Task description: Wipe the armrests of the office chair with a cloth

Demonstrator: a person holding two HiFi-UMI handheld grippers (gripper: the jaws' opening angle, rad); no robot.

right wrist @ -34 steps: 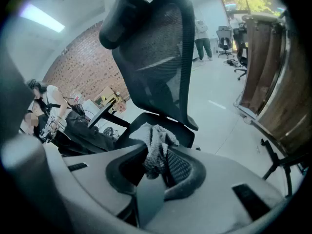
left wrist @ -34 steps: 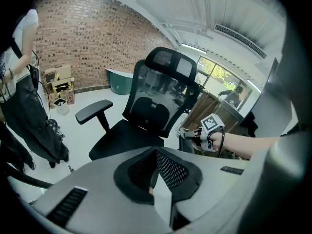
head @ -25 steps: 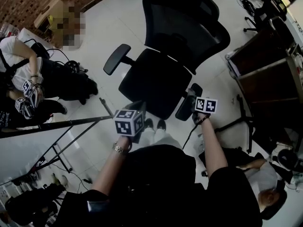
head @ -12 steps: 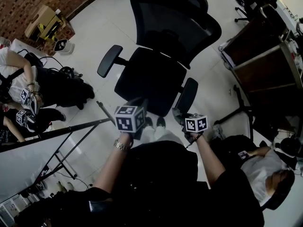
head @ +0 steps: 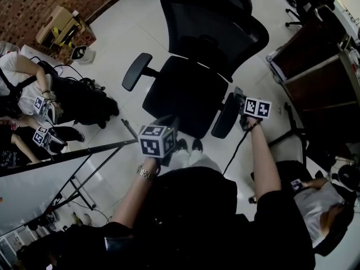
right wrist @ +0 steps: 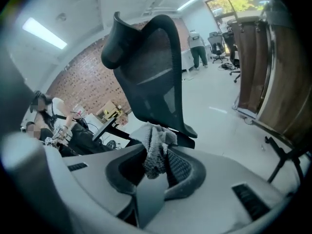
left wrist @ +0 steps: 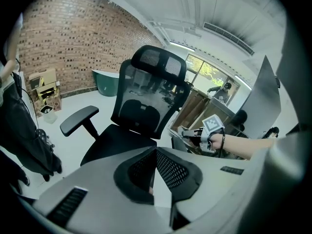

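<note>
A black mesh office chair (head: 191,89) stands on the white floor, its left armrest (head: 138,71) out to the side and its right armrest (head: 226,116) near my right hand. My right gripper (head: 238,96) is beside the rear end of the right armrest, shut on a grey cloth (right wrist: 156,150) that bunches up between the jaws. In the right gripper view the chair back (right wrist: 151,72) rises close ahead. My left gripper (head: 166,122) hovers at the seat's front edge; its jaws (left wrist: 155,155) are shut on nothing. The left gripper view shows the chair (left wrist: 146,96) and right gripper (left wrist: 187,132).
People (head: 34,100) sit on the floor at the left holding other grippers. A dark stand (head: 67,153) slants across the lower left. Wooden cabinets (head: 320,89) line the right side, with another person (head: 320,207) below them. A cardboard box (head: 62,21) sits by the brick wall.
My right gripper has moved with the cloth from the front end of the right armrest up along it toward the rear. The left gripper has stayed about where it was.
</note>
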